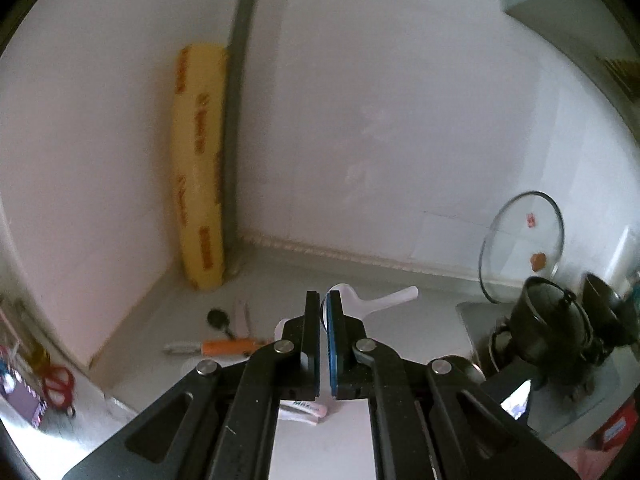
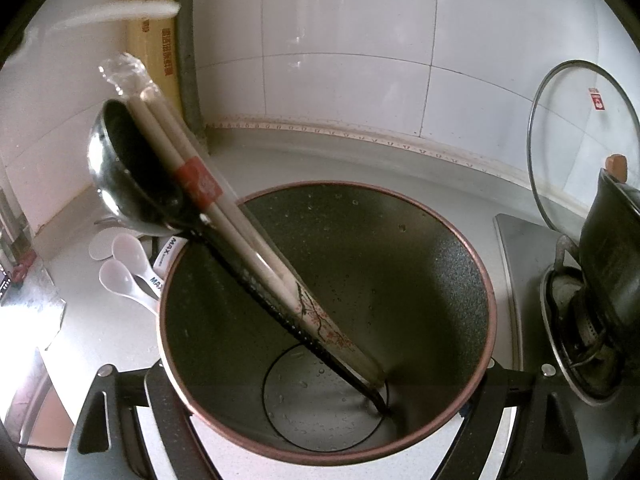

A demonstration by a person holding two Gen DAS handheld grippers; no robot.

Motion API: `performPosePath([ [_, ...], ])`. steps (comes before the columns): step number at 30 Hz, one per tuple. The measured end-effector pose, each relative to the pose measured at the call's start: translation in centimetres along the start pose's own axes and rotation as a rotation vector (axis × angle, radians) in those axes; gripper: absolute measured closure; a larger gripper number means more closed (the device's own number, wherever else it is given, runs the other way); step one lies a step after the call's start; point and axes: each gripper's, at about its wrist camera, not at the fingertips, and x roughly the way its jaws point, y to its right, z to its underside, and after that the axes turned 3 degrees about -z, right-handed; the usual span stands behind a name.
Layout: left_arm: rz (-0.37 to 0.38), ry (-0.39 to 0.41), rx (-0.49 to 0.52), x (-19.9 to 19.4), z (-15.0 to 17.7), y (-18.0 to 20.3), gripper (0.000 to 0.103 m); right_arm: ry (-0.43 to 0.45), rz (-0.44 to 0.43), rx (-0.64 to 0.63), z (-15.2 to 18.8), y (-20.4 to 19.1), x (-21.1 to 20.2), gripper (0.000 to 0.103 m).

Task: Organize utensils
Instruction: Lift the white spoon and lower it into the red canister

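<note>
Left wrist view: left gripper (image 1: 325, 320) is up above the counter (image 1: 400, 320), fingers pressed together and pinching the bowl end of a white plastic spoon (image 1: 384, 300). The spoon's handle sticks out to the right past the fingertips. Far left corner: a yellow roll (image 1: 200, 168) stands upright against the tiled wall. On the counter below it lie a small black spoon (image 1: 219, 319) and an orange-handled tool (image 1: 228, 346), close together; what kind of tool, cannot tell. More white spoons marked MAX (image 1: 305, 409) lie near, partly hidden by the gripper. Red-handled scissors (image 1: 59, 385) are far out at left, blurred. At right a glass lid (image 1: 522, 240) leans on the wall, with a black pot (image 1: 556, 324) on the stove in front of it.

Right wrist view: right gripper (image 2: 326, 376) has its fingers (image 2: 120, 400) spread wide and clamped on either side of a dark container (image 2: 400, 260) with a copper-coloured rim. Inside it a ladle (image 2: 132, 176) and sleeved chopsticks (image 2: 200, 184) stand tilted, heads up to the far left, lower ends on the container's floor. The held white spoon shows as a blurred streak at far left, in the air, well apart from the container. Two white spoons lie on the counter just left of the container's rim. At right are the glass lid, the black pot and the burner (image 2: 572, 340).
</note>
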Motion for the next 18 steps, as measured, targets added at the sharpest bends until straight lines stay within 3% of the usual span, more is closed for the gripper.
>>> performPosePath([
  [6,0.040,0.004,0.108,0.0,-0.6,3.1,0.100,-0.001,-0.001,0.001,0.0,0.0,0.0,0.013],
  [18,0.042,-0.092,0.289,2.5,1.2,7.5,0.100,-0.001,-0.001,0.001,-0.1,0.0,0.0,0.013],
])
